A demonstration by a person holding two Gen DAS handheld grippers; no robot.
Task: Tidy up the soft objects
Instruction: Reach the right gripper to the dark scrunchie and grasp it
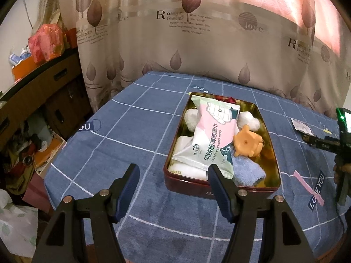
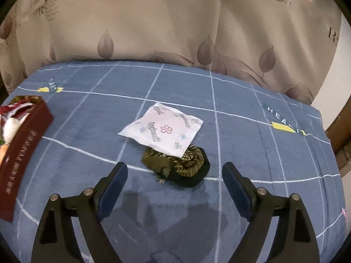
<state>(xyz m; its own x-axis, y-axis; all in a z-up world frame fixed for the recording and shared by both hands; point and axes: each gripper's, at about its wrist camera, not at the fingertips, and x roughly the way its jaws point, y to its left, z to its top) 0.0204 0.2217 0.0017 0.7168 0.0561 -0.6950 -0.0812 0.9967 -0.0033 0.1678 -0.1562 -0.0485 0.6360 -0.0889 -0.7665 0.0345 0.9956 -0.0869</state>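
Dark-red tin (image 1: 186,185) on blue checked tabletop (image 1: 136,131) holds one wipes pack (image 1: 210,135), two cotton balls (image 1: 249,119), one orange toy (image 1: 246,144), one blue towel (image 1: 246,172). Outside: one tissue packet (image 2: 163,129) lying on one dark patterned sock (image 2: 186,166). Left claw (image 1: 173,188) open, empty; right claw (image 2: 174,182) wide apart, empty, near sock.
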